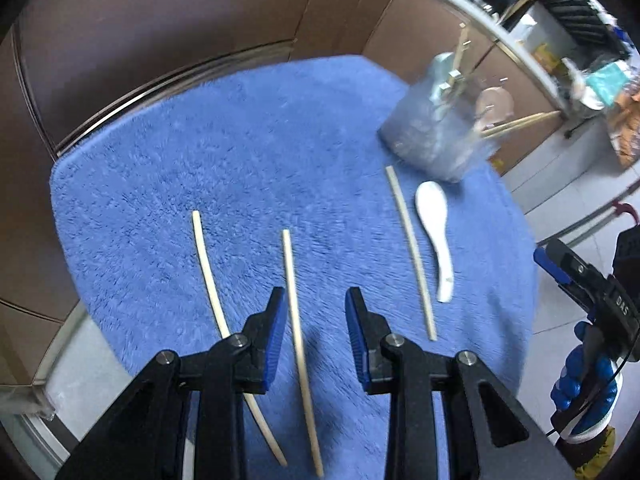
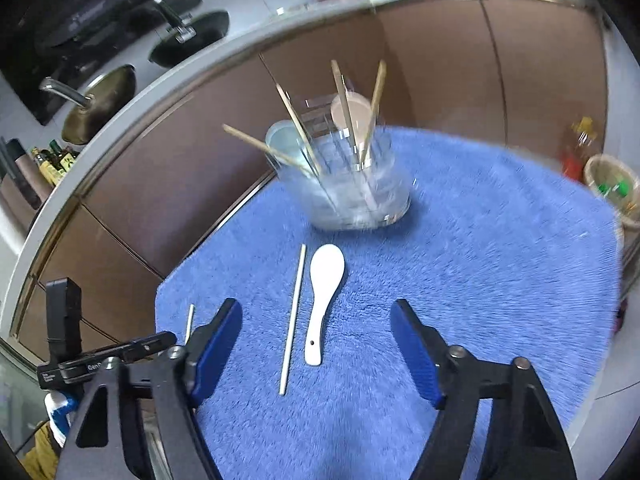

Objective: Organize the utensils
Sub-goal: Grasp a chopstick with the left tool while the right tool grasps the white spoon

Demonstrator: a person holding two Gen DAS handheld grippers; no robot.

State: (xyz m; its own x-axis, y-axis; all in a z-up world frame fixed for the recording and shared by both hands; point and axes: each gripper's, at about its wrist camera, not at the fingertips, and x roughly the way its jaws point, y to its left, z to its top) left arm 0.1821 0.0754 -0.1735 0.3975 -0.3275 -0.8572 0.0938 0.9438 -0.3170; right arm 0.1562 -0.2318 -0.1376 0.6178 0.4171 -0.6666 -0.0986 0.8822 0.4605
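Three loose chopsticks and one white spoon [image 2: 326,300] lie flat on the blue fleece mat [image 2: 500,264]; the clear holder [image 2: 352,188] stands upright at the mat's far side, already bearing several chopsticks and, it seems, pale spoons, though blur hides the detail. The middle chopstick [image 1: 298,340] lies between the jaws of the left gripper [image 1: 316,336], close by the left pad and touching neither that can be seen; a second chopstick [image 1: 212,280] lies just outside that pad, passing partly under it. The third chopstick [image 2: 294,316] lies just beside the spoon, apart from it and roughly parallel, both between the widely spread jaws of the right gripper [image 2: 316,356], which pinches nothing. The left gripper's jaws stand moderately apart, also empty. The step in hand appears to be a paired pick-up. To do it well, the left jaws should probably centre on the middle chopstick, clear of its neighbour, and sink into the pile before closing, since a thin stick may roll or bed into fleece. The right gripper should probably settle on one item only, narrowing over the spoon's handle or the chopstick, lest both be caught together.
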